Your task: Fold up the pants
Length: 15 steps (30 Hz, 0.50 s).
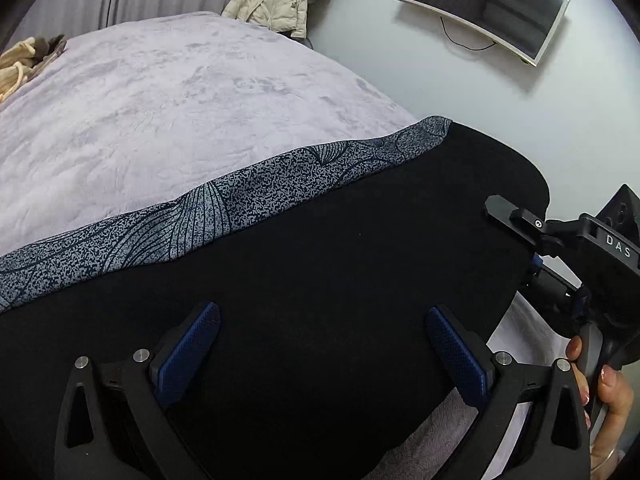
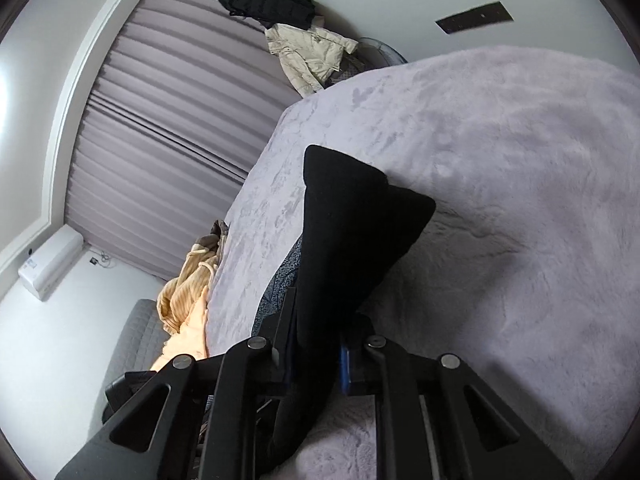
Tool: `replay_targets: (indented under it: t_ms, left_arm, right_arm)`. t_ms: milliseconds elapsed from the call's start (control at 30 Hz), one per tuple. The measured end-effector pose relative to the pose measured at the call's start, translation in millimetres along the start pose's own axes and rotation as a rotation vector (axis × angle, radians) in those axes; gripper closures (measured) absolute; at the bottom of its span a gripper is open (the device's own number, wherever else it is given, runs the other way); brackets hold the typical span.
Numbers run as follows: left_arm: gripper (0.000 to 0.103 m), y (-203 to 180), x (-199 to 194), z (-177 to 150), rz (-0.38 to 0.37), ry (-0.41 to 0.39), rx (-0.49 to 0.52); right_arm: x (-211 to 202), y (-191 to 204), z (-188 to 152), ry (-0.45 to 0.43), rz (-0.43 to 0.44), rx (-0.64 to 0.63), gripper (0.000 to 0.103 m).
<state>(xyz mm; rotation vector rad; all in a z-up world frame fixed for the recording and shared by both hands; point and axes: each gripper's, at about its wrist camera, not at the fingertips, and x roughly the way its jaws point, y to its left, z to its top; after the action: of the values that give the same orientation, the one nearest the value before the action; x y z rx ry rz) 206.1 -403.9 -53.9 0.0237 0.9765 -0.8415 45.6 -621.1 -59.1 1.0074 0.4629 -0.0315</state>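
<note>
left wrist view: black pants (image 1: 320, 264) spread across the near part of a bed under a pale lilac plush blanket (image 1: 160, 100), overlapping a grey-and-navy patterned cloth (image 1: 200, 216) that shows along their far edge. left gripper (image 1: 320, 348) hovers above the black fabric with its blue pads wide apart and nothing between them. at the right edge the right gripper (image 1: 532, 224) sits at the pants' end, a person's hand (image 1: 608, 380) on its handle. right wrist view: right gripper (image 2: 316, 344) is closed tight on a bunched fold of the pants (image 2: 352, 224), which rise from the jaws and drape away onto the blanket (image 2: 520, 200). judgement: the fabric looks soft, limp and fairly thick, light enough to lift by one pinch but sure to sag and crease; the matte knit should not slip. best hold is at hems or waistband corners, both layers together. containers: none in either view; a cream jacket (image 2: 312, 56) and black bag (image 2: 264, 0) hang by the curtain.
</note>
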Motion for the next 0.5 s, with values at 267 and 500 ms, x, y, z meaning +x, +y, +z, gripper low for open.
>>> replay_targets:
  t_ms: [267,500]
  left_arm:
    - [0.000,46,-80,-24,-0.017,-0.007,-0.098]
    - [0.000,132,-167,-77,0.129,-0.058,-0.251]
  right_arm:
    - [-25,88,-8,-0.024,-0.027,-0.269,0.085]
    - [-23,196,-65,0.030,-0.046,-0.603,0.085]
